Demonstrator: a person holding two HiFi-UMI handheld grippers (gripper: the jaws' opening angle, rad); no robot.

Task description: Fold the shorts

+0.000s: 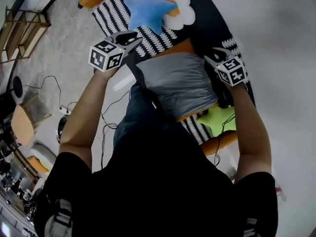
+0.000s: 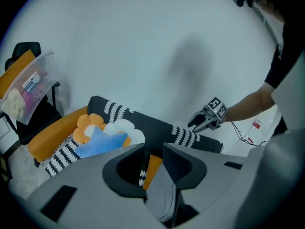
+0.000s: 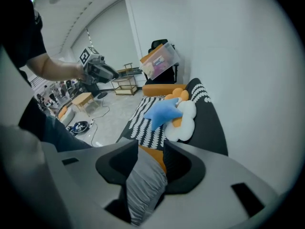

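Note:
Grey shorts (image 1: 177,83) lie folded in a rough rectangle on the orange seat of a black-and-white patterned sofa (image 1: 232,38). My left gripper (image 1: 132,38) hovers over the shorts' far left corner, and my right gripper (image 1: 213,59) is at their far right edge. In the left gripper view the jaws (image 2: 153,151) stand apart with the grey cloth (image 2: 162,194) showing loose in the gap; the right gripper (image 2: 198,123) is across from it. The right gripper's jaws (image 3: 151,149) are likewise apart over the ribbed grey cloth (image 3: 143,185), not pressing it.
A blue star pillow (image 1: 148,9) and a white-and-orange flower pillow (image 1: 180,6) rest on the sofa beyond the shorts, a green pillow (image 1: 219,120) nearer me. Cables (image 1: 49,83) run over the grey floor at left. A clear storage box (image 3: 159,61) sits past the sofa's end.

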